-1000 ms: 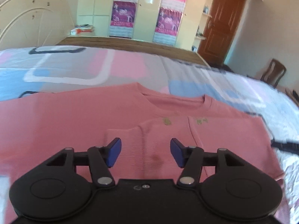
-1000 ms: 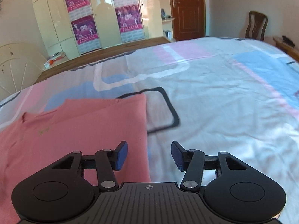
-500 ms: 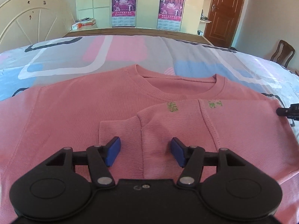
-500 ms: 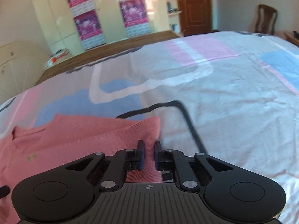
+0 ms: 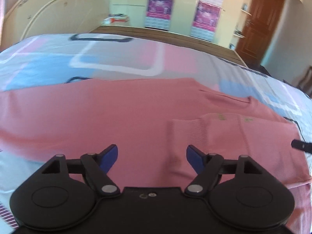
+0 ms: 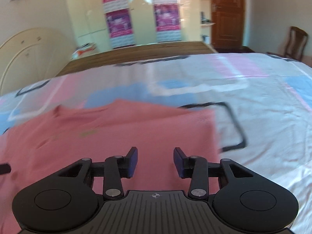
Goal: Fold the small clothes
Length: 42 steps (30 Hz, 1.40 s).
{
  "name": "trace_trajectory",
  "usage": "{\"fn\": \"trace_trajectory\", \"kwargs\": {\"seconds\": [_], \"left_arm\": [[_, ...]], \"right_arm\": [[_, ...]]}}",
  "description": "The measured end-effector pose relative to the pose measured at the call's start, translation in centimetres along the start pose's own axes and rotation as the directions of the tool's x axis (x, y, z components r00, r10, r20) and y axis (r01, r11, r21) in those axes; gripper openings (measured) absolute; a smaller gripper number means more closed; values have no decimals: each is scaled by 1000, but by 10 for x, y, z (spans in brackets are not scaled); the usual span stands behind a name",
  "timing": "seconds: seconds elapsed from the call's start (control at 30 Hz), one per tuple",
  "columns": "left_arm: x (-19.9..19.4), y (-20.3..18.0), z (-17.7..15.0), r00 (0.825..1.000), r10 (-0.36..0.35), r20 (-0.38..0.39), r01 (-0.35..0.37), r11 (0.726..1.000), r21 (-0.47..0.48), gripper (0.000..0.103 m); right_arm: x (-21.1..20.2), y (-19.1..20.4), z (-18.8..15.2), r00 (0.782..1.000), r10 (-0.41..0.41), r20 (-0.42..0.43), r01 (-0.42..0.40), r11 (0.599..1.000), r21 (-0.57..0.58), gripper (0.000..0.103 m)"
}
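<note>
Pink sweater [image 5: 120, 117] lies spread flat on the patterned bedsheet [image 5: 117, 58], filling the middle of the left view, with one sleeve [image 5: 234, 136] folded across its body at centre right. The left gripper [image 5: 152, 157] hangs over the fabric, jaws wide apart, gripping nothing. In the right view the right gripper [image 6: 155, 160] sits low centre over the sweater's folded edge, jaws parted; the blur hides whether they touch cloth. Wardrobe [image 6: 136, 13] and brown door [image 6: 227, 13] across the top.

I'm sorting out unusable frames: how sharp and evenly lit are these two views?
Left wrist: the pink sweater and bedspread are smeared by motion blur, though the left gripper is crisp. Right wrist: similar smear; glare on the wardrobe; fisheye bending throughout.
</note>
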<state>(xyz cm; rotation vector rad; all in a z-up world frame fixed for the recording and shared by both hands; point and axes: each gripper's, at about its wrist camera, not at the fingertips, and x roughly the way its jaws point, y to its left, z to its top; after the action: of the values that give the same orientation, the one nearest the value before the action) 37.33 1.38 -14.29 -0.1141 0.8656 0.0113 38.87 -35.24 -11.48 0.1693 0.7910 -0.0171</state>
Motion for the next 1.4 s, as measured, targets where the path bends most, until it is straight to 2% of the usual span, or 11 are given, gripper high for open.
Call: {"fn": "trace_trajectory", "kwargs": {"seconds": [0.27,0.47,0.67,0.87,1.03,1.17,1.27,1.33,1.37,1.4], "left_arm": [[-32,99,-7,996,88,0,-87,992,-89,78],[-49,180,-11,991,136,-1,-134,974,-181,77],[-60,258,-19,981,194,-22,-192,936,-294,77],[-64,328,-27,967,251,-47,-247,877,-412,75],[-54,371,-26,979,203,-31,-189,835,-517,69],[-36,386,-15,985,174,10,-141,828,-543,69],[-20,392,-4,984,172,42,-125,840,-528,61],[-12,394,2,982,179,62,-122,846,-518,39],[-9,395,3,980,185,67,-124,845,-520,33],[-8,396,3,979,191,72,-125,842,-525,20]], "right_arm": [[-17,107,-24,998,58,-22,-59,995,-78,41],[-15,179,-37,994,103,-41,-107,989,-101,41],[-2,237,-48,990,129,-59,-136,981,-141,42],[11,280,-59,984,157,-88,-170,972,-164,42],[20,302,-62,980,167,-105,-184,965,-185,42],[26,307,-62,982,155,-111,-173,969,-177,42],[30,307,-61,985,136,-108,-153,974,-169,42],[32,305,-60,987,122,-106,-138,977,-165,42],[33,304,-60,988,116,-105,-132,978,-163,42],[34,304,-59,988,111,-104,-126,979,-158,42]]}}
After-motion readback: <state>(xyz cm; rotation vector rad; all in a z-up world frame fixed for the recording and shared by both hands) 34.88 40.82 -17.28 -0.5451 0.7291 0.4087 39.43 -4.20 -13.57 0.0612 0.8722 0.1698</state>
